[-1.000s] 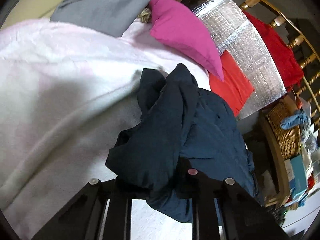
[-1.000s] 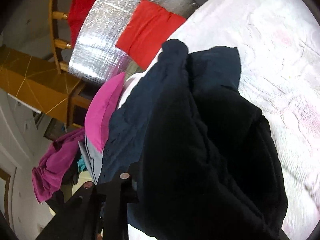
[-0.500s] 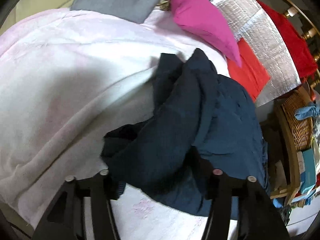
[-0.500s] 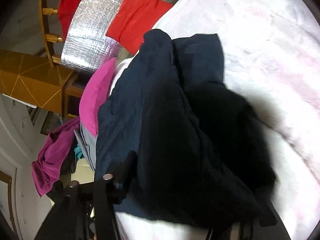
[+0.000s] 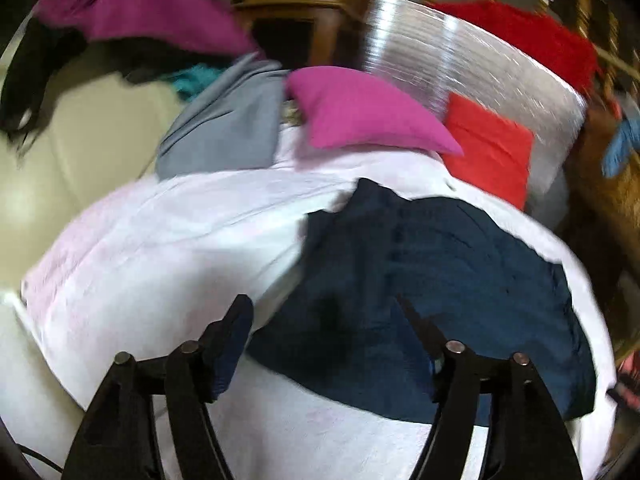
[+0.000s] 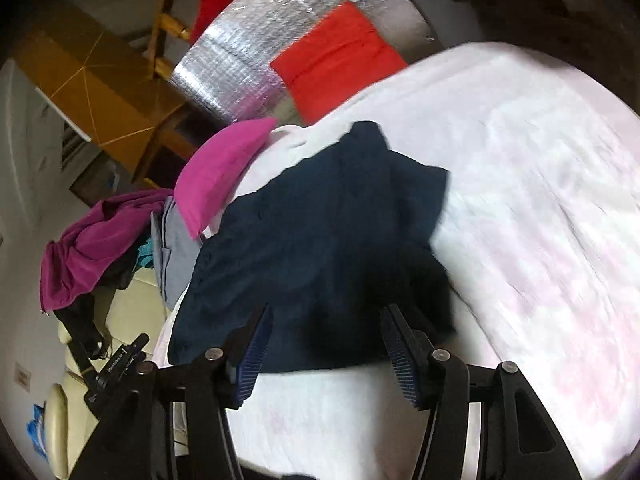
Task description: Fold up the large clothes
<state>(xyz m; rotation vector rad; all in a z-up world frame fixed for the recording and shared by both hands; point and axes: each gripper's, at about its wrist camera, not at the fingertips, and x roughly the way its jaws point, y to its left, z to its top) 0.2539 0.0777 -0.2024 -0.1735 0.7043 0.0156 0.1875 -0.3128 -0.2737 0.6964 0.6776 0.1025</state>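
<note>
A dark navy garment (image 5: 432, 292) lies folded flat on the white-pink blanket (image 5: 168, 248). It also shows in the right wrist view (image 6: 320, 240). My left gripper (image 5: 324, 320) is open and empty, held just above the garment's near edge. My right gripper (image 6: 326, 328) is open and empty, also just above the garment's near edge. The frames are blurred by motion.
A magenta pillow (image 5: 360, 108), a grey folded cloth (image 5: 224, 128), a red cushion (image 5: 488, 148) and a silver foil mat (image 5: 460, 64) lie beyond the blanket. A purple garment (image 6: 92, 240) hangs over the cream sofa (image 5: 72, 148). A wicker basket (image 5: 608, 184) stands at right.
Both grippers held the bunched navy garment; now both are open and drawn back, and the garment lies flat on the blanket.
</note>
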